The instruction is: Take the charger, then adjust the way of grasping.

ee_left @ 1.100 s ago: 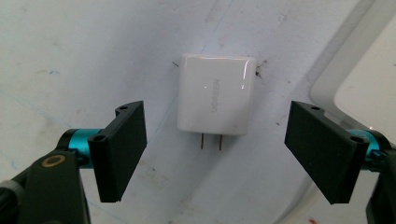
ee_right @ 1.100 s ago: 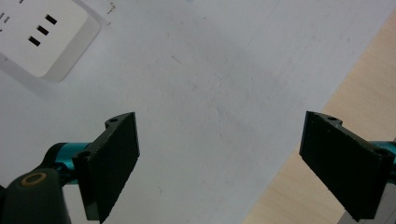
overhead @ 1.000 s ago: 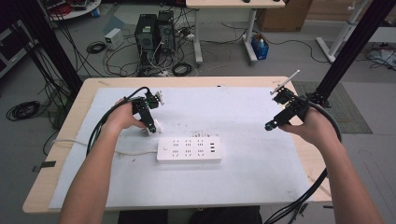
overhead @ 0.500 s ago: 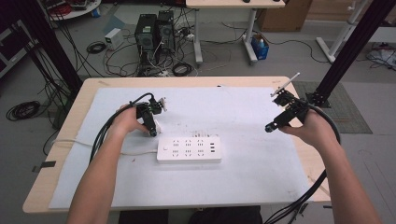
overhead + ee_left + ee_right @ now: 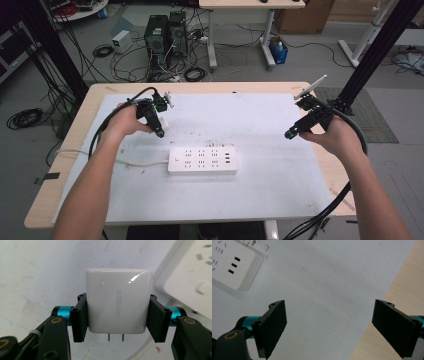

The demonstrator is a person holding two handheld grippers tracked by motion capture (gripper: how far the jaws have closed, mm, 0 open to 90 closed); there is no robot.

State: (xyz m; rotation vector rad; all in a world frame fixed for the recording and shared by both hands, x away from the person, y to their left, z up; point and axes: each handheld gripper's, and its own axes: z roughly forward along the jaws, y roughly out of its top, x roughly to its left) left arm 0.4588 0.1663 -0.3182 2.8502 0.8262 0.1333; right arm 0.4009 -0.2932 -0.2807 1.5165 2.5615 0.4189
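Charger picked up, not plugged in yet.

White charger (image 5: 119, 304) is clamped between the left gripper (image 5: 119, 315) jaws by its two flat sides, prongs (image 5: 115, 337) pointing back toward the camera. In the high view the charger (image 5: 163, 125) sits in the air over the white mat (image 5: 260, 120), up-left of the power strip (image 5: 202, 160) and apart from it. Strip lies flat mid-table, its sockets free, cord (image 5: 125, 162) running off to the left. Right gripper (image 5: 337, 325) is spread wide with nothing in it, hovering near the mat's right edge over the table (image 5: 409, 277). My read: grab is done; still left is turning the prongs down, lining up over a socket and pushing in.
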